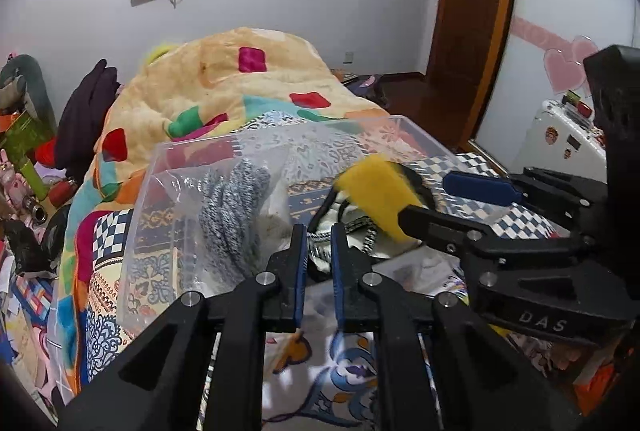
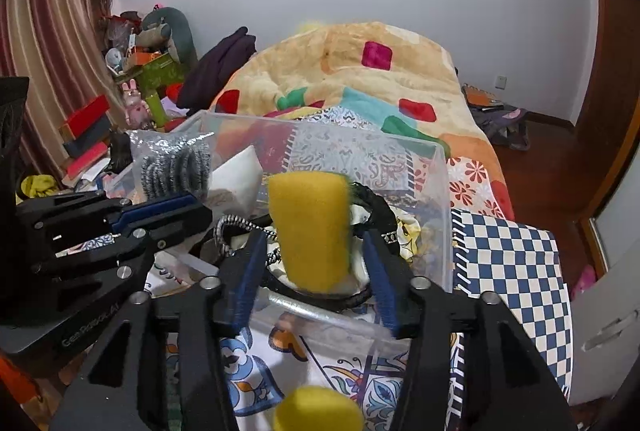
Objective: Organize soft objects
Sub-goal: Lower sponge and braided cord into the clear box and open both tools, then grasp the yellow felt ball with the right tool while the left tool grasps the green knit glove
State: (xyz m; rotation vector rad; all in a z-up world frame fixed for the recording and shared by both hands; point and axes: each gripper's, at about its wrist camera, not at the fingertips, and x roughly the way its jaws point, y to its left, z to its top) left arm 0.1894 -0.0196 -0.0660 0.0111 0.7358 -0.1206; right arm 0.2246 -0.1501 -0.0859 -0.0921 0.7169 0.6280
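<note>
A clear plastic bin (image 1: 152, 167) (image 2: 436, 155) stands on the patterned bed. It holds a plastic bag of grey-white knitted items (image 1: 232, 207) (image 2: 176, 167), a black corded fabric item (image 2: 376, 207) and a white soft block (image 2: 240, 175). A yellow sponge (image 2: 312, 231) (image 1: 376, 191) is blurred in the air between my right gripper's (image 2: 316, 243) (image 1: 432, 199) spread fingers, over the bin; the pads do not touch it. My left gripper (image 1: 319, 247) (image 2: 196, 207) has its jaws close together at the bin's near edge, holding nothing. Another yellow sponge (image 2: 316, 411) lies on the bed below.
A yellow fleece blanket (image 1: 224, 83) is heaped at the bed's far end. A blue checkered cloth (image 2: 512, 271) lies right of the bin. Clutter and boxes (image 2: 88, 139) stand at the left, a wooden door (image 1: 468, 11) and a white cabinet (image 1: 560, 139) at the right.
</note>
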